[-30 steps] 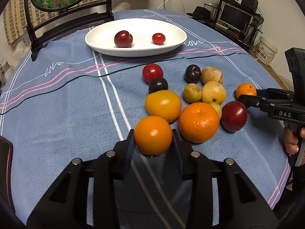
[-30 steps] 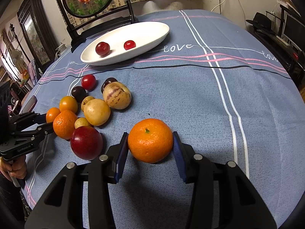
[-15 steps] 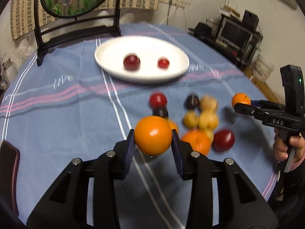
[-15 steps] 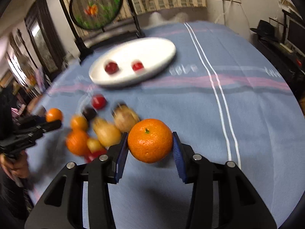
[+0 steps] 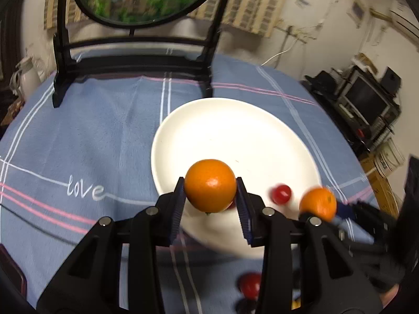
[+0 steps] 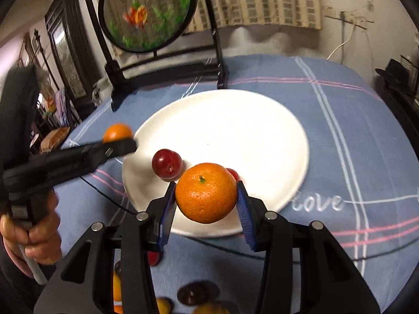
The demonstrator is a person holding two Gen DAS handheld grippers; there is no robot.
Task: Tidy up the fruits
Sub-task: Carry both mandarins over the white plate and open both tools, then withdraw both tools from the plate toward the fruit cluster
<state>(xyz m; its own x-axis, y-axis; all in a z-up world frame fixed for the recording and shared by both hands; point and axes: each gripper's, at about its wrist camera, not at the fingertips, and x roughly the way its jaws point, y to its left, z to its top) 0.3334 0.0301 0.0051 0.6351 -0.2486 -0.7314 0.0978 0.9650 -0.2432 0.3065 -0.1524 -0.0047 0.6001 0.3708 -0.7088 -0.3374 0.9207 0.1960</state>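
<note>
Two oranges held over the white plate [image 6: 275, 130]

Biggest first: the blue tablecloth [image 5: 91, 144], then the plate. The right gripper [image 6: 205, 204] is clamped on a stemmed orange [image 6: 206, 192] that half hides a red fruit behind it; a plum [image 6: 166, 163] lies beside. The left gripper [image 5: 210, 201] pinches a smooth orange [image 5: 210, 185]. Loose fruits near the bottom edges are blurred and cut off.

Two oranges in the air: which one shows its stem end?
The orange in the right gripper: green stem nub on top, pebbly skin. The left gripper's orange shows only smooth rind.
</note>
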